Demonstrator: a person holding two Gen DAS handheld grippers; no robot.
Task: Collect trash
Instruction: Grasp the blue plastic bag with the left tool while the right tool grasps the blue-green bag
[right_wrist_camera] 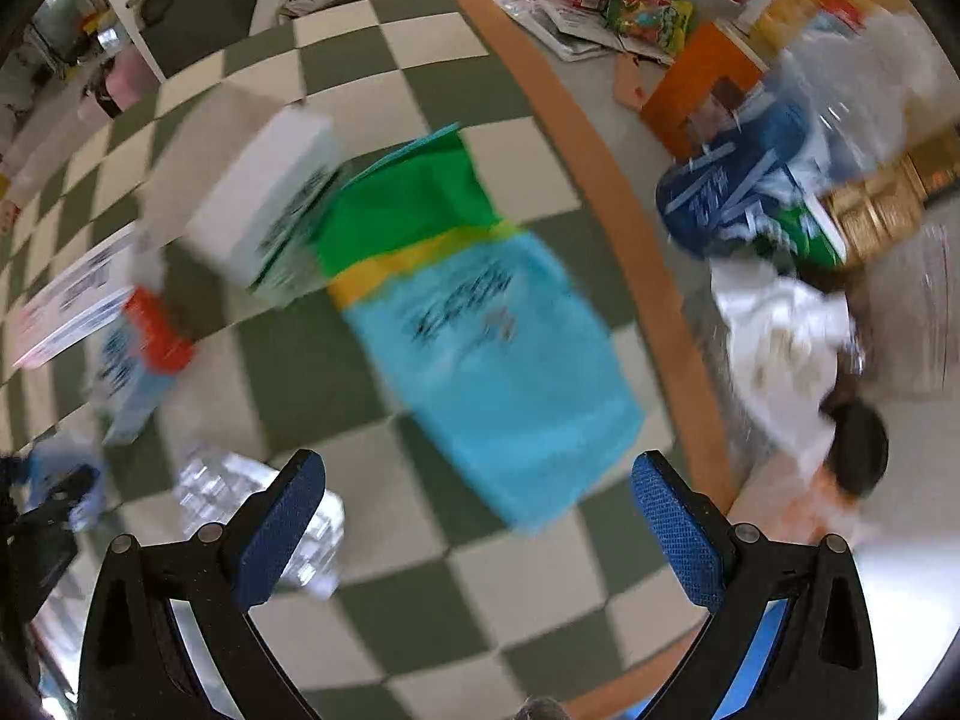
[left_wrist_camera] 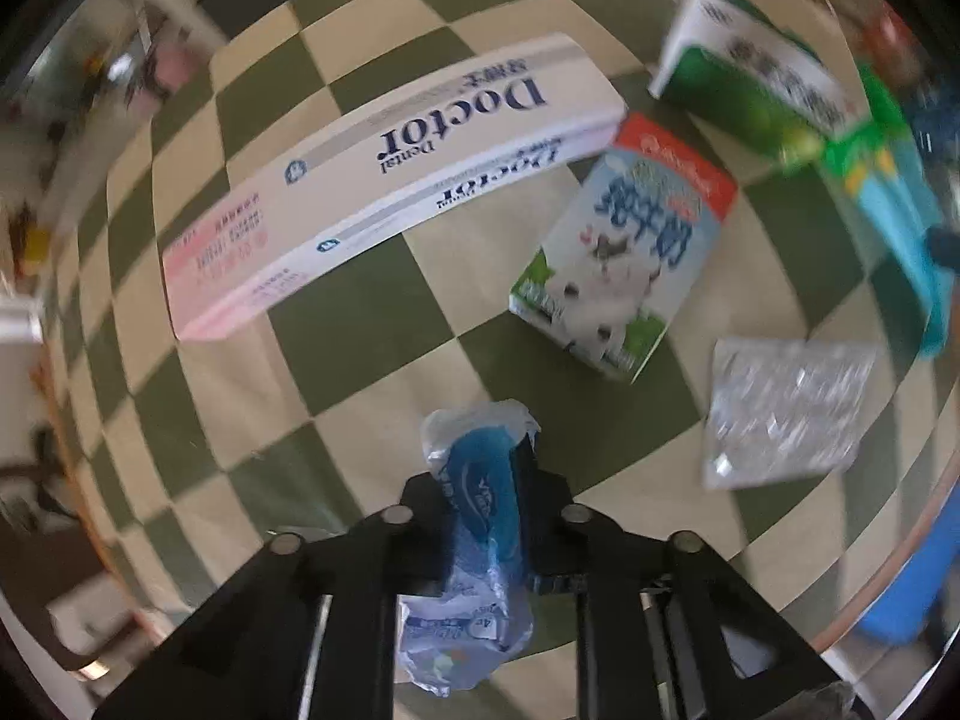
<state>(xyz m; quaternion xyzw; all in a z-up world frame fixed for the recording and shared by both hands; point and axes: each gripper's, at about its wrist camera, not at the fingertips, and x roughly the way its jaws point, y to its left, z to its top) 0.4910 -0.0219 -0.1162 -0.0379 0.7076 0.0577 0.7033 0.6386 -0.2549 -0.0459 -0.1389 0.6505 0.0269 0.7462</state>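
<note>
Right tongs (right_wrist_camera: 477, 531) spread wide, empty, over the checked floor (right_wrist_camera: 420, 600). The blue-green pack (right_wrist_camera: 480, 348) lies flat just ahead, between the fingers' line, long axis running near-right to far-left; right hand is nearer, so likely the next pick. Left tongs (left_wrist_camera: 483, 516) pinch a crumpled blue wrapper (left_wrist_camera: 480, 498). Milk carton (left_wrist_camera: 624, 252) and Doctor box (left_wrist_camera: 384, 174) lie farther off. Motion blur smears the print; trash heap (right_wrist_camera: 780, 228) at right hard to sort.
</note>
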